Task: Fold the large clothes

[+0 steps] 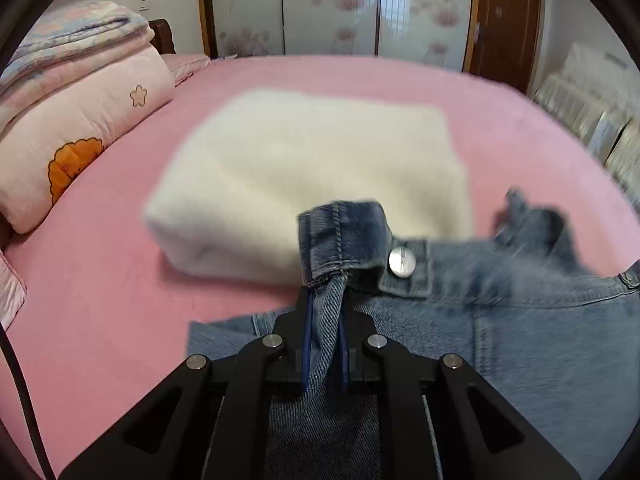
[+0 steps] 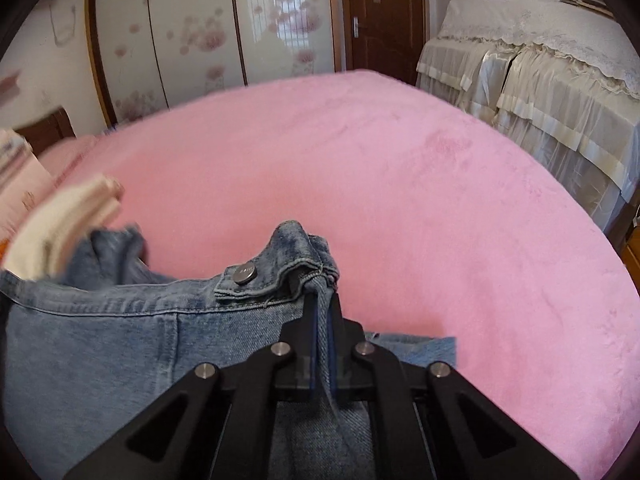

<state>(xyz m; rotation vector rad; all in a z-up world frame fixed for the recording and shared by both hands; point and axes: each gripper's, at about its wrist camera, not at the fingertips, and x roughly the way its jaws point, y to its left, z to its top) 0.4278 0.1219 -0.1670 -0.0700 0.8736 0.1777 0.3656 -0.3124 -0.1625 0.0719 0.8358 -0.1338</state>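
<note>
A blue denim jacket (image 1: 520, 320) lies on the pink bed (image 1: 120, 300). My left gripper (image 1: 325, 300) is shut on a bunched fold of its hem beside a silver button (image 1: 402, 263), and the cloth stands up above the fingertips. In the right wrist view the same denim jacket (image 2: 100, 340) spreads to the left. My right gripper (image 2: 322, 304) is shut on the other hem corner, next to a silver button (image 2: 244, 273). Both corners are lifted a little off the pink bed (image 2: 400, 200).
A folded cream garment (image 1: 312, 184) sits on the bed just beyond the jacket; its edge (image 2: 60, 224) shows at the left of the right wrist view. Folded pink quilts (image 1: 80, 120) lie at the left. A lace-covered cabinet (image 2: 540, 92) stands at the right, wardrobe doors (image 1: 332, 8) behind.
</note>
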